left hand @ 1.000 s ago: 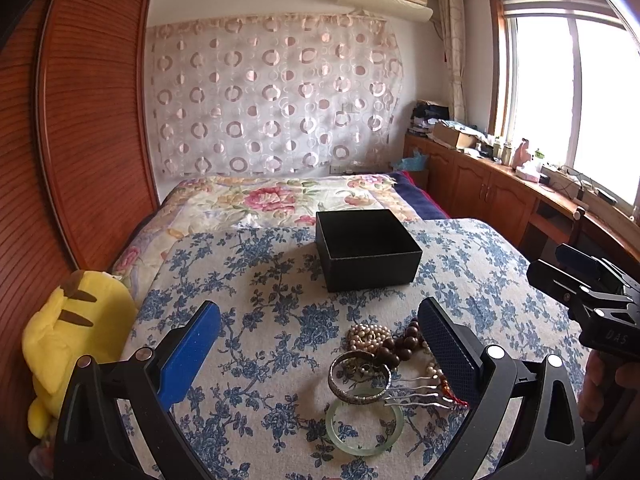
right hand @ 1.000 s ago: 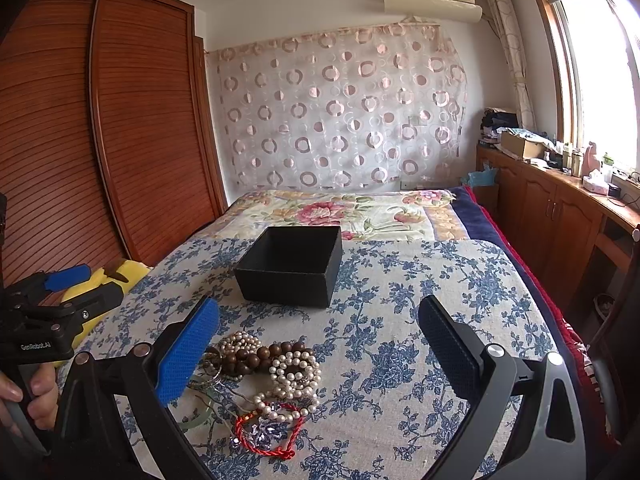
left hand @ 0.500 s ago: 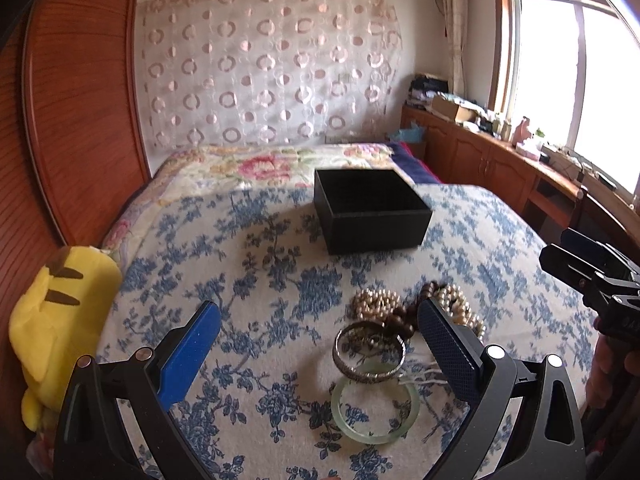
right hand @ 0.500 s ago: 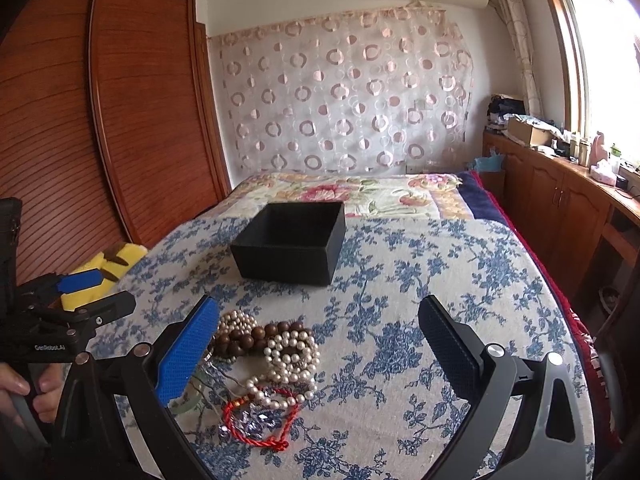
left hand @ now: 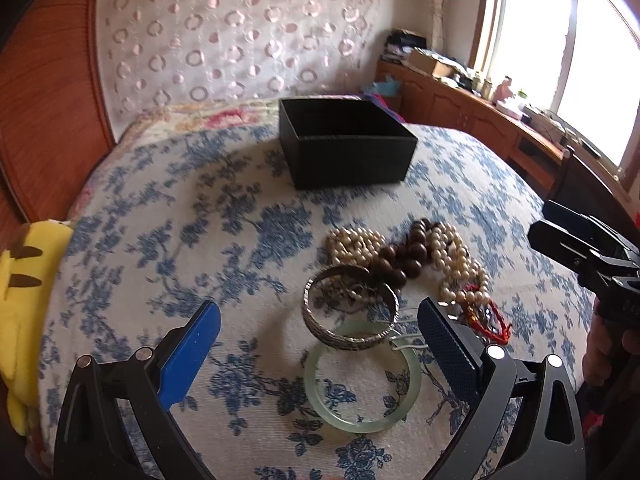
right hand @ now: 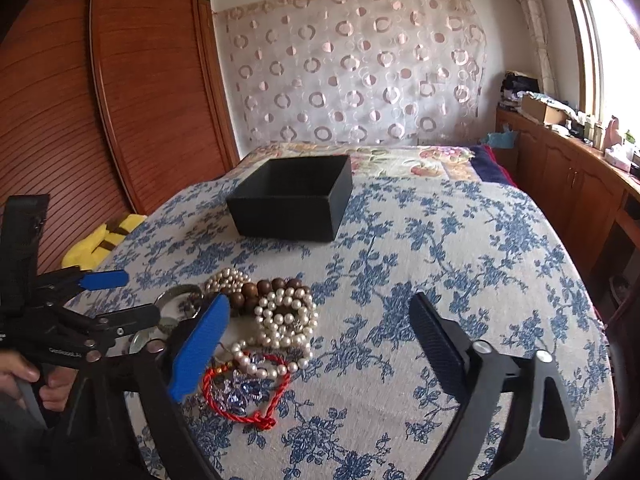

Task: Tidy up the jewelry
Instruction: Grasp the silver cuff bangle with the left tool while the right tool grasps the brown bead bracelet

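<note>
In the left wrist view, the left claw hangs over the bed with its fingers spread wide and nothing between them. The jewelry lies in one loose heap on the blue-flowered bedspread. Nearest is a pale green jade bangle, lying flat. A silver bangle leans on its far edge, tilted. Behind them sit cream pearl strands and dark wooden beads, tangled together. A red cord bracelet is partly hidden behind the claw's right finger, and thin metal prongs beside it are too covered to identify. The open black box stands farther back, well apart from the heap; its floor cannot be seen from here. The right claw enters at the right edge, cut off by the frame.

In the right wrist view, the right claw is also spread wide and holds nothing. The pearl strands and wooden beads lie just inside its left finger, the red cord bracelet nearest the camera around something blue and glittery, hard to make out. The bangles are mostly hidden behind that finger and the left claw. The black box sits beyond. A yellow plush toy peeks over the bed's left side.
</note>
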Available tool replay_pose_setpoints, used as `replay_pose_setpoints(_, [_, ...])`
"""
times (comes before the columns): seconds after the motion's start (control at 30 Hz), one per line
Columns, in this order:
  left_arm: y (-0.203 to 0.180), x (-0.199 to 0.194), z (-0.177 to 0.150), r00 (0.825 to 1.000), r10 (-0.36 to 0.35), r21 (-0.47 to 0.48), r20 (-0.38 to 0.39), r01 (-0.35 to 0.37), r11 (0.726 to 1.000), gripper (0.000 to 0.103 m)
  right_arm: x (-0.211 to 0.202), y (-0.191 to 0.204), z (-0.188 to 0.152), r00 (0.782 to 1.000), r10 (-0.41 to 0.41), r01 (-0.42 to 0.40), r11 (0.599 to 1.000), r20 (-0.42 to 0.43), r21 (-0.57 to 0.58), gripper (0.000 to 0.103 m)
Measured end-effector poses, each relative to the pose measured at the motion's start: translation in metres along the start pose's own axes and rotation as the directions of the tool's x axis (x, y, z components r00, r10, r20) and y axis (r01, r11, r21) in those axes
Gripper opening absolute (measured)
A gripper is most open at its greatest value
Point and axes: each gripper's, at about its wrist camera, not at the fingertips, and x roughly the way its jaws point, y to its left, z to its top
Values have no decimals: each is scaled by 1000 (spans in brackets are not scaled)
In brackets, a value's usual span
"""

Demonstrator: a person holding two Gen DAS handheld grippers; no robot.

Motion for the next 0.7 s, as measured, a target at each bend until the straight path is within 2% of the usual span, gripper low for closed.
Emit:
replay_pose_setpoints(0.17, [1,7,-1,999,-49,1,-21,49,999,95,7,1,-6,999,18,-18,1000,-41,-14,77])
replay_pose_setpoints(0.33, [-7,13,1,995,-86,18,-47,87,996,80,12,5,-7,996,43,-45,999,-73,-31,64])
replay_pose_setpoints(0.43, [-13,19,2,995,-77,45,-61,80,996,77,13,10,-5,995,52,-57,997,-84,-52,59])
replay_pose_setpoints(0.63, [-13,25,2,994,-74,52,-75,78,996,75,17,20,3,992,71,-82,992,-107,-100,54])
replay_pose_setpoints(0.7, [-13,26,3,993,-81,48,-81,85,995,67,18,23,7,991,73,-85,990,-108,-110,54])
